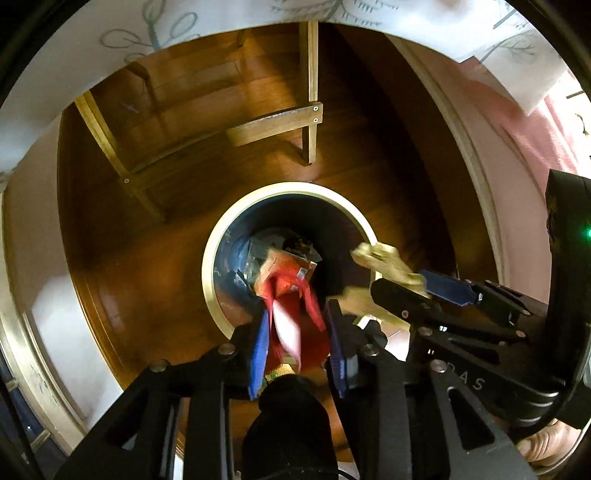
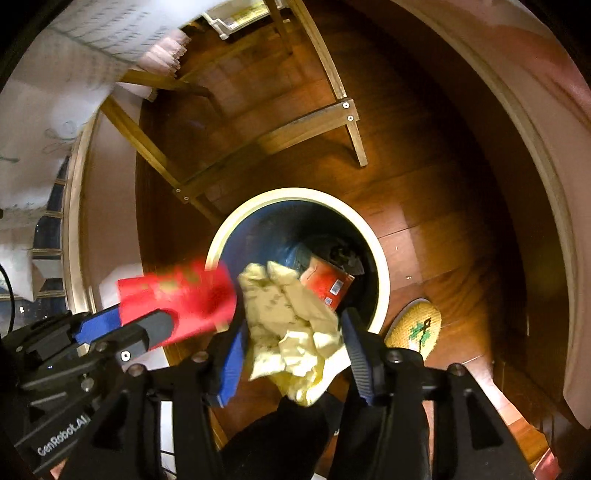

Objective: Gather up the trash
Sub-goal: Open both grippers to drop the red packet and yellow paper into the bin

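Observation:
A round bin (image 1: 221, 236) with a cream rim and dark blue inside stands on the wooden floor; it shows in the right wrist view too (image 2: 380, 266). Trash lies in it, including a red and orange packet (image 1: 291, 266) (image 2: 327, 282). My left gripper (image 1: 297, 332) hangs over the bin's near rim with a blurred red wrapper (image 1: 295, 317) (image 2: 177, 295) between its parted jaws. My right gripper (image 2: 291, 332) is beside it over the bin, with a crumpled yellow paper (image 2: 291, 317) (image 1: 384, 258) between its parted jaws.
A wooden stool frame (image 1: 273, 125) (image 2: 306, 125) stands on the floor behind the bin. A pale wall with baseboard curves along the right (image 2: 535, 147). A yellow slipper (image 2: 415, 325) is on the floor right of the bin. A white patterned cloth (image 1: 155, 33) hangs above.

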Motion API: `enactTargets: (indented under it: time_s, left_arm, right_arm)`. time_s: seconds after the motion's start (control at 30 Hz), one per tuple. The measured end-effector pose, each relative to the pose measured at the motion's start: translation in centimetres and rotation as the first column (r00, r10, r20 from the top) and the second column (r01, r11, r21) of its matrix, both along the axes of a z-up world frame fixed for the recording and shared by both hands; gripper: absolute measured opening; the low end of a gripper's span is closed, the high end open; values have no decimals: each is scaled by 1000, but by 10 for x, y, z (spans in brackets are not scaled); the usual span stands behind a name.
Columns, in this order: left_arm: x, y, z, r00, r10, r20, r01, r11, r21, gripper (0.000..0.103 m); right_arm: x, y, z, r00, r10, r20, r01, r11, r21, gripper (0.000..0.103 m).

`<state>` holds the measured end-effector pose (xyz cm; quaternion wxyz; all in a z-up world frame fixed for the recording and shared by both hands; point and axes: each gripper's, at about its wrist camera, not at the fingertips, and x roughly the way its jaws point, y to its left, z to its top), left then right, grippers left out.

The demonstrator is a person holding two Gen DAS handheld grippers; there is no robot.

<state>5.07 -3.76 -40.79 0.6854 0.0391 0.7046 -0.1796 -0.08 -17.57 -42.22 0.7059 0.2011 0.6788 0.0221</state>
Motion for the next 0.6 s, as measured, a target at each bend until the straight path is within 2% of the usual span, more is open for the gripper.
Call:
enactTargets:
  time_s: [0.03, 0.1, 0.17, 0.33, 0.6]
  left_arm:
    - [1, -1, -2, 1000, -4, 0, 3, 1000, 16, 41]
    - [5, 1, -1, 1000, 3, 13, -3, 999, 42, 58]
    - [9, 6, -3, 1000, 19, 17, -19, 999, 39, 66]
    - [10, 14, 12, 998, 44, 55, -47, 997, 53, 71]
    - [10, 27, 73, 987, 105, 118, -109, 994, 28, 73]
  right_arm:
    - [0, 0, 0, 1000, -3, -3, 3, 1000, 3, 63]
    - [0, -1, -3, 1000, -7, -14, 7, 1000, 3, 63]
    - [0, -2, -3, 1000, -6, -15, 6, 1000, -3, 64]
    - [0, -2, 10, 1000, 11, 2, -11, 1000, -16, 64]
    - [1, 0, 62, 999, 28, 45, -27, 999, -34, 64]
